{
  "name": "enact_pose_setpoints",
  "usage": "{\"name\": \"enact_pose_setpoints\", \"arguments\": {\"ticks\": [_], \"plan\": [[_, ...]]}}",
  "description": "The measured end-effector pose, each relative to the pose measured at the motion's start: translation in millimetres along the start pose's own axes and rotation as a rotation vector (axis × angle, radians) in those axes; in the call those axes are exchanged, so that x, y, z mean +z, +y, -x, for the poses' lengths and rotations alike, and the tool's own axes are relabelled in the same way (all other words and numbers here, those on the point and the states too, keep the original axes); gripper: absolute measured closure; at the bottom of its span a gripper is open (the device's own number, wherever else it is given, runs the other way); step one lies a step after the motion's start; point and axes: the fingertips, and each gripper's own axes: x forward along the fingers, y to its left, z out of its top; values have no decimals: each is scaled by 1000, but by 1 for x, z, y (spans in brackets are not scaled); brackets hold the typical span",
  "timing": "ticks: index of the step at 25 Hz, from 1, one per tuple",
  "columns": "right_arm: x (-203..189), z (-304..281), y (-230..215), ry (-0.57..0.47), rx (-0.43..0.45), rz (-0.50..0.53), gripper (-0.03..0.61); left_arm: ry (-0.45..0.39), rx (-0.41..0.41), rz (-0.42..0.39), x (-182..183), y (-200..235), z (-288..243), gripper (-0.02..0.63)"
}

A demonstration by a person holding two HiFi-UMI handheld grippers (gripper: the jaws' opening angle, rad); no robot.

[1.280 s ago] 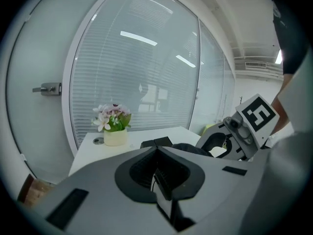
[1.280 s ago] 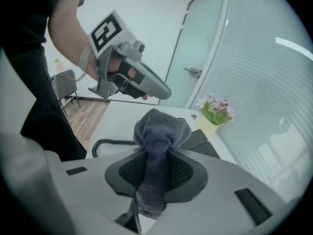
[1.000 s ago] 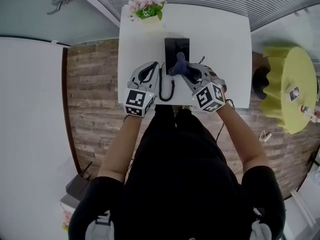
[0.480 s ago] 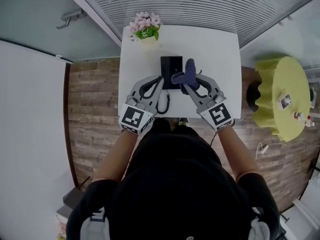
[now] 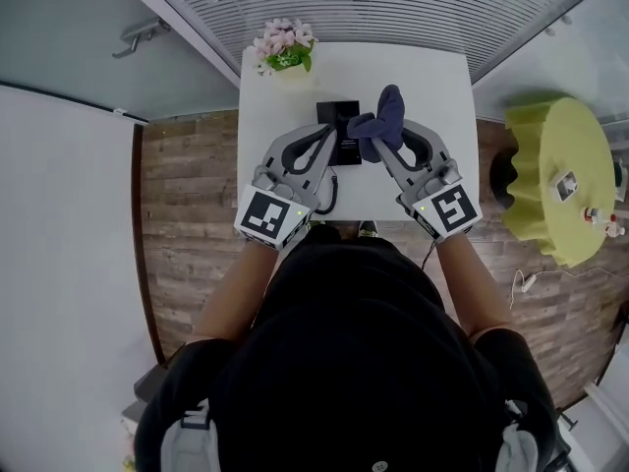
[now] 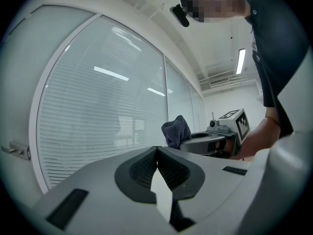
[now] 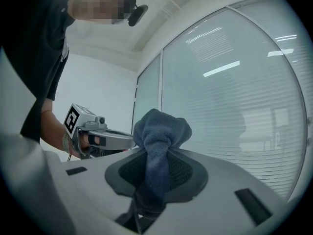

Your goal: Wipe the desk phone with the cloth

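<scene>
Your right claw (image 5: 381, 146) clamps the bunched cloth (image 5: 388, 114) by the desk phone (image 5: 337, 116) — likely poised to wipe; your left claw (image 5: 327, 138) is clenched, empty.

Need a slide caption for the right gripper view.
Right gripper shut on the blue cloth, window blinds behind, left gripper alongside.

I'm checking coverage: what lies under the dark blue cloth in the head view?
The black desk phone on the white table; only its left part shows. The dark blue cloth, clamped in the right gripper, covers its right edge.
</scene>
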Motion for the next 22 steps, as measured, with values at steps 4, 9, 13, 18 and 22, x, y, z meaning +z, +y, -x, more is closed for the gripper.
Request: {"name": "enact_pose_setpoints", "arguments": {"ticks": [4,9,13,18,22], "plan": [[6,-2,0,-21,-6,-19,473,19,-7,1,-2,-2,2,606],[9,-3,-1,-38,-1,-12,474,14,-4,0,-1,-4,3,605],[9,-2,-1,-41,-3,-22,474,13,9,0,-2,-2,4,606],[9,-1,-2,-43,-2,-28,474,15,12,7,-4,-2,4,606],[7,-2,-4,-37,-11,-34,474,14,14,12,-4,-1,3,606]]}}
